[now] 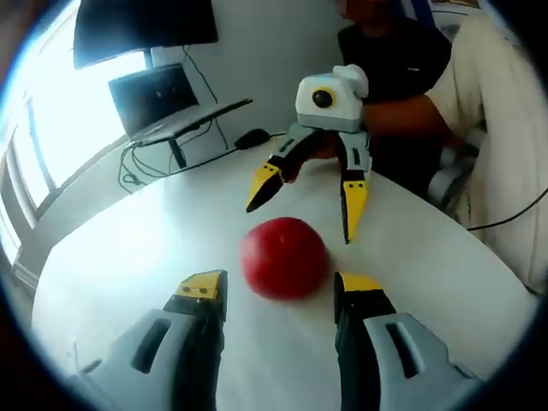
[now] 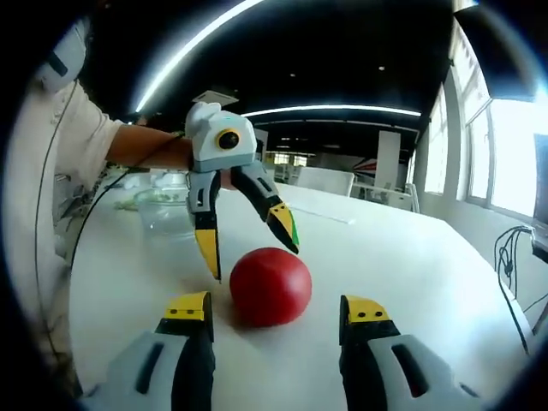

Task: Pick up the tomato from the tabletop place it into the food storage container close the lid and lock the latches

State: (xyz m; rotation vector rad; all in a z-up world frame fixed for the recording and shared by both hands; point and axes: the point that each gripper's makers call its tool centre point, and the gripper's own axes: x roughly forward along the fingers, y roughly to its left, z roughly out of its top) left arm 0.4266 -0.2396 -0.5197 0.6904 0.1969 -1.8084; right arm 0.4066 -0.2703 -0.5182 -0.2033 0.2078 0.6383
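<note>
- The round red tomato (image 1: 284, 257) sits on the white bench (image 1: 128, 257), just ahead of the left claw (image 1: 278, 291) and centred on the gap between its yellow-tipped grey jaws, which are spread wide and touch nothing.
- In the right gripper view the same tomato (image 2: 270, 286) lies just ahead of the right claw (image 2: 276, 310), whose jaws are likewise spread apart and hold nothing.
- The two claws face each other across the tomato: the right claw (image 1: 304, 201) hangs just beyond it in the left gripper view, tips pointing down and apart; the left claw (image 2: 253, 248) does the same in the right gripper view.
- Neither claw touches the tomato.
- A clear glass food storage container (image 2: 167, 210) stands on the bench well beyond the right claw, to its left, behind the left claw.
- Far beyond the left claw, to its left, a dark laptop on a stand (image 1: 167, 107) and a black mouse (image 1: 251, 137) rest on the bench, with black cables (image 1: 145, 167) trailing nearby.
- A person's forearm (image 2: 150, 145) reaches to the left claw.
</note>
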